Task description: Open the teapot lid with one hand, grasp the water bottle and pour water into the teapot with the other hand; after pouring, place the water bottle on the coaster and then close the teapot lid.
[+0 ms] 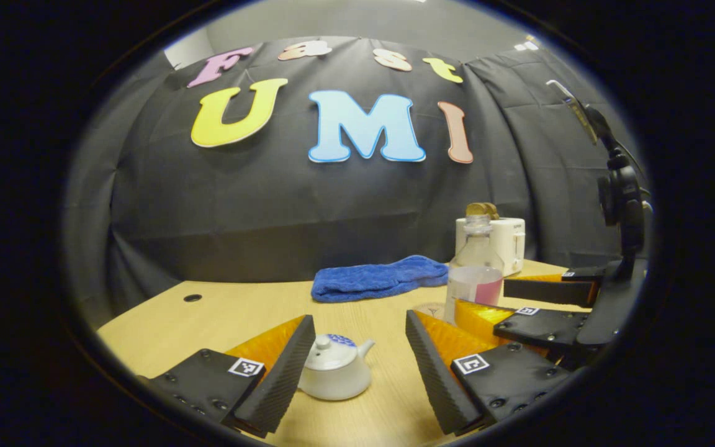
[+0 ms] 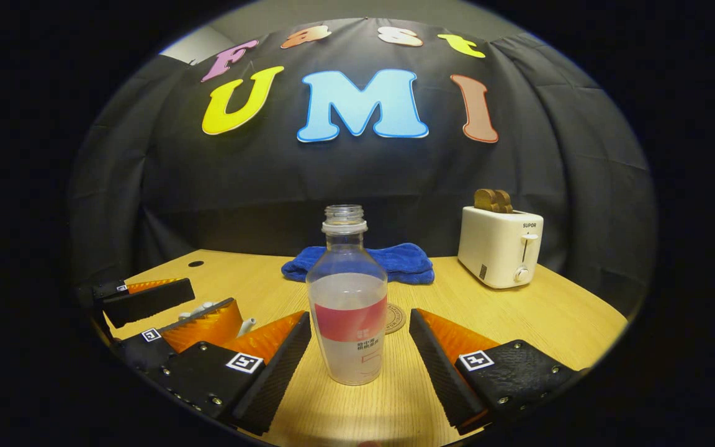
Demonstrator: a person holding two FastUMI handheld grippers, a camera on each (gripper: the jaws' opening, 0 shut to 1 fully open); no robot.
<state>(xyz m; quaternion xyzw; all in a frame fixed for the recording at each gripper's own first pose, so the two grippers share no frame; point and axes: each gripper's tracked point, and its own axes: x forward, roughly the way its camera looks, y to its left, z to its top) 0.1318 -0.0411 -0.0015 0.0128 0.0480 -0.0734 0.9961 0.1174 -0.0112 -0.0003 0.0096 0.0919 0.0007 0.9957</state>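
Two tools work over one wooden tabletop [image 2: 519, 323], and each camera frames a different task item.

In the left gripper view, the left tool [image 1: 357, 366] is spread wide and holds nothing. The white teapot [image 1: 334, 367] sits on the tabletop between its fingers but touches neither, closer to the left finger [image 1: 283, 372]. Its lid [image 1: 330, 343], with a blue-patterned patch and a small knob, is on the pot, and the spout points right. Farther right in this view stands the right tool [image 1: 522, 298], seen from the side, its fingers either side of the water bottle [image 1: 474, 273]. Beyond lie a blue towel [image 1: 379, 279] and a white toaster [image 1: 509, 242], partly hidden by the bottle.

In the right gripper view, the right tool [image 2: 360, 354] is likewise open wide and grips nothing. The uncapped, clear bottle stands upright between its fingers with a gap on both sides, roughly half full. Just behind it, a round coaster [image 2: 396, 318] peeks out on the right, lying flat. This view gives the toaster whole, with two slices of toast [image 2: 493, 200] standing in it, well to the right. At far left is the left tool [image 2: 174, 307], and a bit of the teapot's white spout shows beside it.
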